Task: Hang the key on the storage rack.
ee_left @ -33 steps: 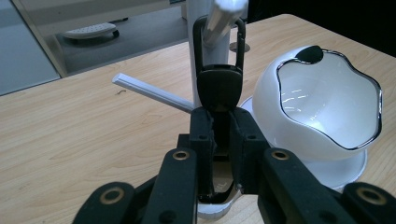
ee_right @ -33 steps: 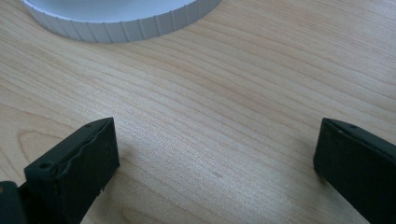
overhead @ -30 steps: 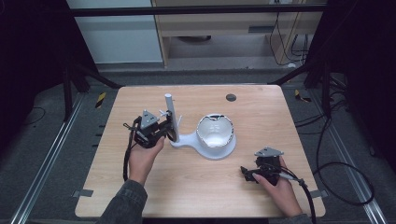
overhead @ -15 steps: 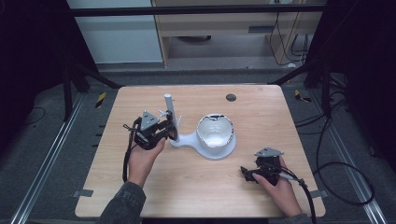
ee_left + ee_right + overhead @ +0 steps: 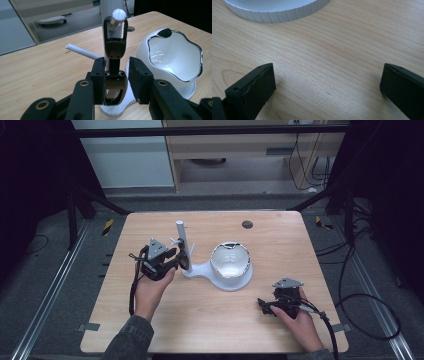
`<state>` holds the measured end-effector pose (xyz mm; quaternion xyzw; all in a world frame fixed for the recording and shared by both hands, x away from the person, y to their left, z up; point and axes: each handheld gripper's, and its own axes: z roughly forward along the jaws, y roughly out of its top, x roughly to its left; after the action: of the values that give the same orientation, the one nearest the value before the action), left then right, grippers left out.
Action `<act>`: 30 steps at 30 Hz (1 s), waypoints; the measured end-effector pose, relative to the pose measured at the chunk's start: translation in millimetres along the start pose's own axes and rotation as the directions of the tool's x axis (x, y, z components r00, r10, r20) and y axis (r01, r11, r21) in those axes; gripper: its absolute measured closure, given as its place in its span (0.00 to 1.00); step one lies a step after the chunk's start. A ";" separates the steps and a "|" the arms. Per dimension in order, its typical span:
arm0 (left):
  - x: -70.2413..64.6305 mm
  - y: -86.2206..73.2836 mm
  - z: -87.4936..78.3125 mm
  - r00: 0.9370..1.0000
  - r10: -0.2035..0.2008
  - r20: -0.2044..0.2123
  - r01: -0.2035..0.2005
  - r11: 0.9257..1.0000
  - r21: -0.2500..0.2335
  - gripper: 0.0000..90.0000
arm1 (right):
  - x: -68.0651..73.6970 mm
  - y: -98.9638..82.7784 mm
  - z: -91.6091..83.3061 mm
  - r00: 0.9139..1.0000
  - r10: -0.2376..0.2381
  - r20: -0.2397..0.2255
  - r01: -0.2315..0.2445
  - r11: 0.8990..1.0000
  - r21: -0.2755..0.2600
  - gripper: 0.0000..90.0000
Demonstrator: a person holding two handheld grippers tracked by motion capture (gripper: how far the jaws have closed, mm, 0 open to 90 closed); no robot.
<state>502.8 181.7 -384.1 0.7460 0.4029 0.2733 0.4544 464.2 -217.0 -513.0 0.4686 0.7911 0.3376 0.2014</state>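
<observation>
A white stand (image 5: 202, 270) with an upright post (image 5: 180, 236) and a white chrome-rimmed bowl (image 5: 230, 261) sits mid-table. In the left gripper view a dark metallic fob with a loop (image 5: 115, 47) hangs from a white peg (image 5: 118, 15) on the post. My left gripper (image 5: 115, 80) has its jaws on either side of the fob's lower part; they have just been opening and no longer press it. The left gripper (image 5: 183, 257) sits against the post. My right gripper (image 5: 262, 306) rests open on the wood, nothing between its pads (image 5: 254, 87).
The wooden table (image 5: 280, 240) has a small dark round hole (image 5: 247, 224) near its far edge. A thin white arm (image 5: 81, 51) sticks out sideways from the post. The stand's ribbed base rim (image 5: 279, 12) lies just ahead of the right gripper.
The left gripper's jaws stand a little wider apart than a second ago. Both hands have kept their places.
</observation>
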 end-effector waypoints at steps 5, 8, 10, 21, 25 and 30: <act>-0.3 -0.8 -1.1 1.000 -0.005 -0.016 0.005 1.000 0.001 0.60 | 0.0 0.0 0.0 1.000 0.000 0.000 0.000 1.000 0.000 0.01; -1.0 -1.1 -2.3 1.000 0.000 -0.027 0.001 1.000 0.002 0.53 | 0.0 0.0 0.0 1.000 0.000 0.000 0.000 1.000 0.000 0.01; -1.6 -1.1 -3.1 0.999 0.007 -0.035 -0.007 1.000 0.005 0.48 | 0.0 0.0 0.0 1.000 0.000 0.001 0.000 1.000 0.000 0.01; -0.1 -5.0 -11.2 1.000 -0.006 -0.015 0.006 1.000 0.004 0.18 | 0.7 -0.4 -0.4 1.000 0.000 0.004 0.000 1.000 0.001 0.01; -0.2 -8.4 -14.3 1.000 -0.009 0.002 0.009 1.000 0.010 0.12 | 0.7 -0.4 -0.4 1.000 0.000 0.005 0.000 1.000 0.001 0.01; -3.2 -15.2 -18.1 0.999 -0.014 0.035 0.013 1.000 0.019 0.08 | 0.8 -0.6 -0.5 1.000 -0.002 0.007 0.002 1.000 0.002 0.01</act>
<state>481.8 191.3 -390.0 0.7523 0.4024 0.2533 0.4560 463.1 -216.6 -513.1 0.4690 0.7912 0.3351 0.2042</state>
